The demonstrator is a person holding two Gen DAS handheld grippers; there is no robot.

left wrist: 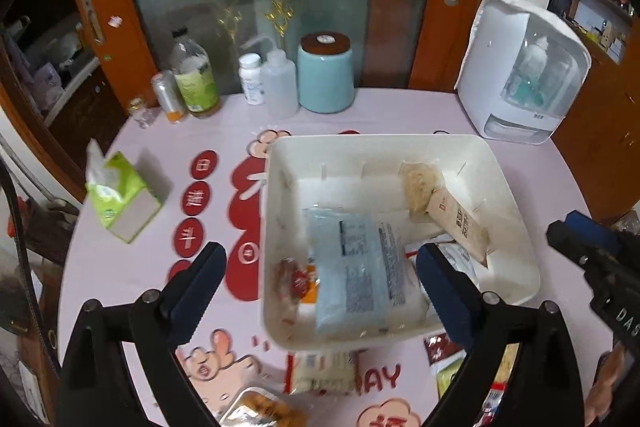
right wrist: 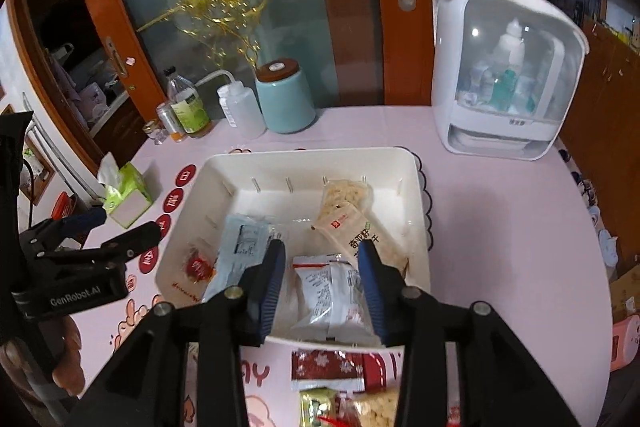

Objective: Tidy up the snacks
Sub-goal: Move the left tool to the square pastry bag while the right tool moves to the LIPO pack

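Observation:
A white bin [left wrist: 516,227] [right wrist: 416,227] stands on the pink table. It holds a light blue packet [left wrist: 352,267] [right wrist: 240,247], a beige cracker packet [left wrist: 444,211] [right wrist: 352,223], a small red snack [left wrist: 294,279] [right wrist: 196,265] and a white packet [right wrist: 328,291]. My left gripper [left wrist: 320,263] is open and empty above the bin's near left side. My right gripper [right wrist: 322,267] is open and empty, its fingers either side of the white packet. Loose snacks lie in front of the bin: a pale packet [left wrist: 320,371], a foil tray [left wrist: 260,409], a red packet [right wrist: 328,367].
A green tissue box [left wrist: 120,195] [right wrist: 124,199] sits at the left. Bottles [left wrist: 192,75], a blue jar [left wrist: 326,75] [right wrist: 284,99] and a white dispenser cabinet [left wrist: 524,67] [right wrist: 504,71] line the table's back edge before a glass door.

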